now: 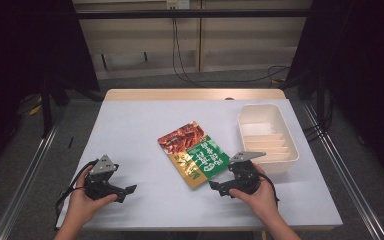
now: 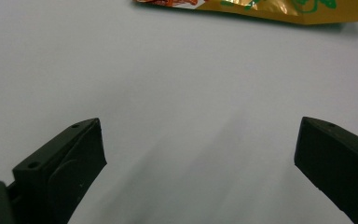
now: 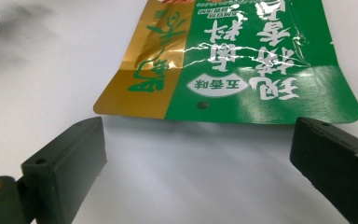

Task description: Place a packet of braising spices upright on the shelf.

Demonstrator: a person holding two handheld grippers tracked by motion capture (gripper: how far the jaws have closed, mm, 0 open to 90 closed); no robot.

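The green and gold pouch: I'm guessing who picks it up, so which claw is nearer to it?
Right. The right claw sits open just short of the pouch, beside its near corner. The left claw, also open, rests well off to the pouch's left.

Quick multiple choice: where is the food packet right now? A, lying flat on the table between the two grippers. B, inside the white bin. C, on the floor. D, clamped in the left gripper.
A: the food packet lies flat on the table, with the white bin off to its right and both grippers open beside it.

Bright overhead light, perhaps slight blur
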